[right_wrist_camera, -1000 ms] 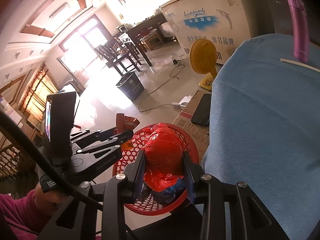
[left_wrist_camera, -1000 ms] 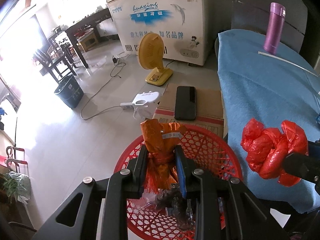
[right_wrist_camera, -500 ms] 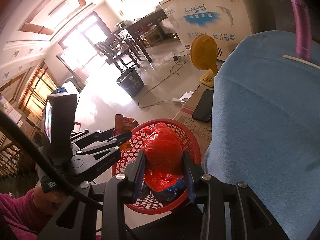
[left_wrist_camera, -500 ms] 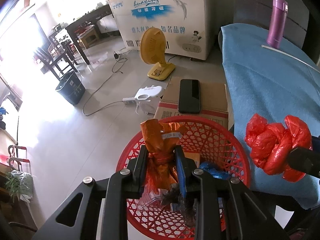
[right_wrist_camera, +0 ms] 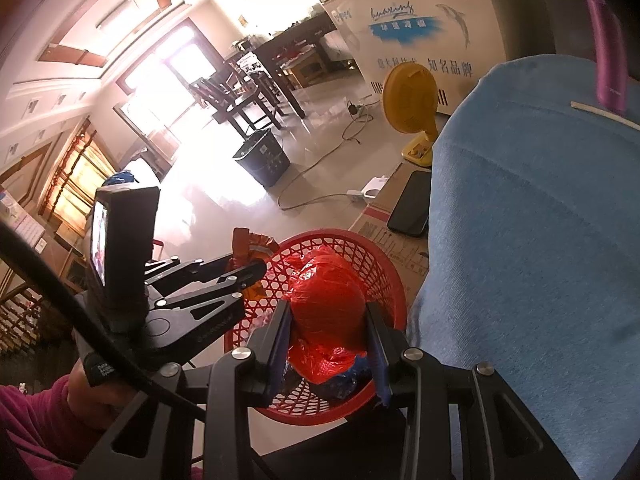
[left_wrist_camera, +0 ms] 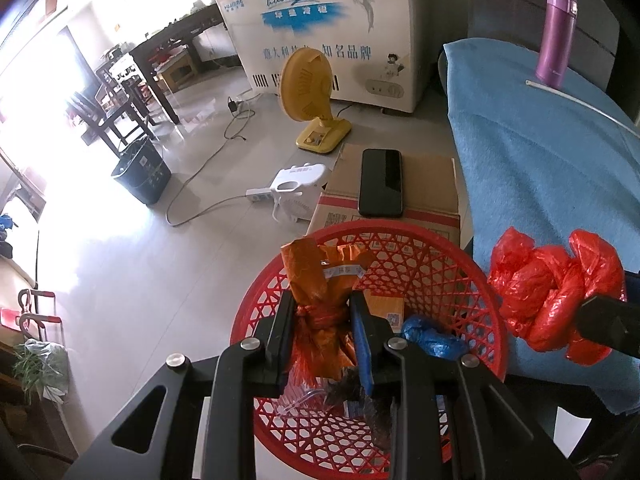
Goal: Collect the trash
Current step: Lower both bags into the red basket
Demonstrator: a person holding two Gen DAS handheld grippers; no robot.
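Observation:
My left gripper (left_wrist_camera: 322,312) is shut on an orange wrapper (left_wrist_camera: 316,276) and holds it over the near left side of a red mesh basket (left_wrist_camera: 420,248). The basket holds a blue bag (left_wrist_camera: 430,336) and other scraps. My right gripper (right_wrist_camera: 328,320) is shut on a crumpled red plastic bag (right_wrist_camera: 326,300), held over the basket (right_wrist_camera: 384,264). In the left wrist view the red bag (left_wrist_camera: 548,296) hangs at the basket's right rim. The left gripper (right_wrist_camera: 252,268) with the orange wrapper (right_wrist_camera: 248,242) shows at the basket's left rim.
A blue-covered table (left_wrist_camera: 540,152) lies right of the basket, with a purple bottle (left_wrist_camera: 556,36) and a white stick (left_wrist_camera: 580,104) at its back. A cardboard box (left_wrist_camera: 424,184) with a black phone (left_wrist_camera: 380,188) stands behind the basket. A yellow fan (left_wrist_camera: 308,88), a white freezer (left_wrist_camera: 320,28) and a dark bin (left_wrist_camera: 142,172) stand on the floor.
Both grippers have come a little nearer over the basket with their loads still held. More of the basket's inside and the blue bag now show.

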